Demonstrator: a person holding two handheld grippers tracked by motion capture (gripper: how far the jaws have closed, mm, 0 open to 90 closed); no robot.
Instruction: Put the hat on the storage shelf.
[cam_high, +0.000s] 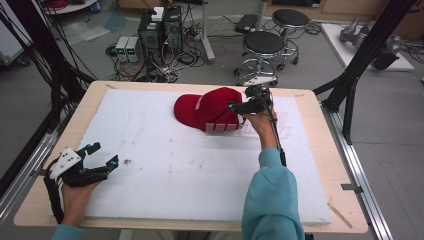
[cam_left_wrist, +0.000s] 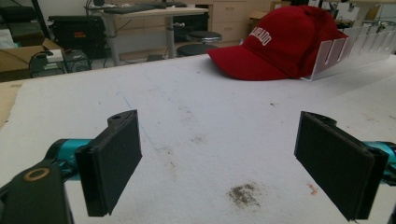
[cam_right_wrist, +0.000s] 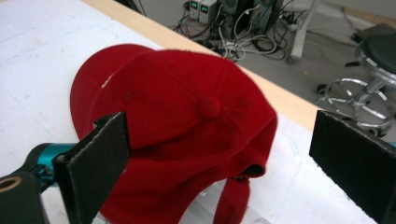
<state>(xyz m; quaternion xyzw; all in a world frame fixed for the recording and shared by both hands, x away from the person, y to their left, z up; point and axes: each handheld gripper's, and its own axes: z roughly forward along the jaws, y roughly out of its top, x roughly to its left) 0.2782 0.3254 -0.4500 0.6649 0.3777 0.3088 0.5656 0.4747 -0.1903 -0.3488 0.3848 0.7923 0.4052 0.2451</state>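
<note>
A soft red fabric baseball cap (cam_high: 210, 107) with white lettering and a curved brim lies far on the scuffed white foam board (cam_high: 165, 165), against a clear slotted plastic rack (cam_high: 272, 127). The right gripper (cam_right_wrist: 219, 154) hovers released over its back; the left gripper (cam_high: 102, 155), also released, rests near left.

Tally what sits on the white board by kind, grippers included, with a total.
Red cap: 1
White slotted rack: 1
Grippers: 2, left gripper with jaws apart near the board's left edge, right gripper with jaws apart over the cap
Total: 4
</note>
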